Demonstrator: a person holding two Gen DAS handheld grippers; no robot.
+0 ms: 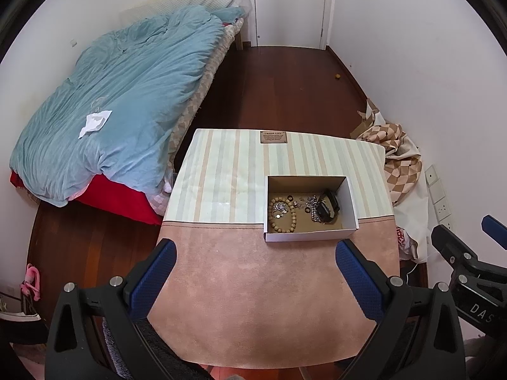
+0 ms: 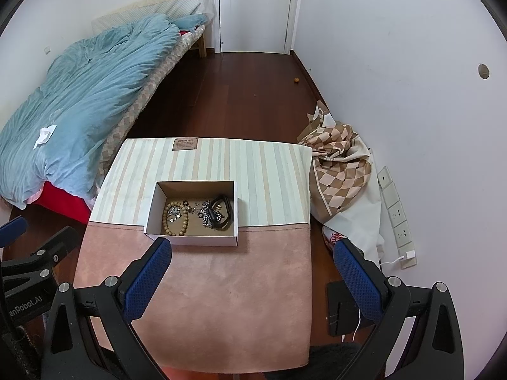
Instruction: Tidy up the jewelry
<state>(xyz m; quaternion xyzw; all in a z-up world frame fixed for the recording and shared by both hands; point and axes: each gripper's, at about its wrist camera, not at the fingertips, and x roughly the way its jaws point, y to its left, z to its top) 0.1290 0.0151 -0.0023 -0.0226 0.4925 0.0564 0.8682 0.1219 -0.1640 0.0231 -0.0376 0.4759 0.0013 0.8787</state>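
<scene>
Jewelry all sits inside one small cardboard box on the desk, and nothing lies out on the cloth, so the sorting looks close to done or not yet begun; I cannot say which.

Nearest, the left tool hangs released above the pink half of the desk, gripping nothing, with the box at about 1 o'clock from it. The right tool is likewise spread wide and empty, with the box at about 11 o'clock.

Inside the box, a bead bracelet rings a small heap of silver bits at the 9 o'clock side. A black watch lies at the 3 o'clock side, touching a silver chain. Between them are tiny rings and studs, though they are too small for me to sort out surely.

Beyond the desk, a bed with a blue quilt sits at 10 o'clock and a white door at 12 o'clock.

The risks I judge: the chain and watch are tangled close, so pinching one may drag the other out. The small pieces could slip between wide pads. The light box may slide or tip if a finger catches its wall.
</scene>
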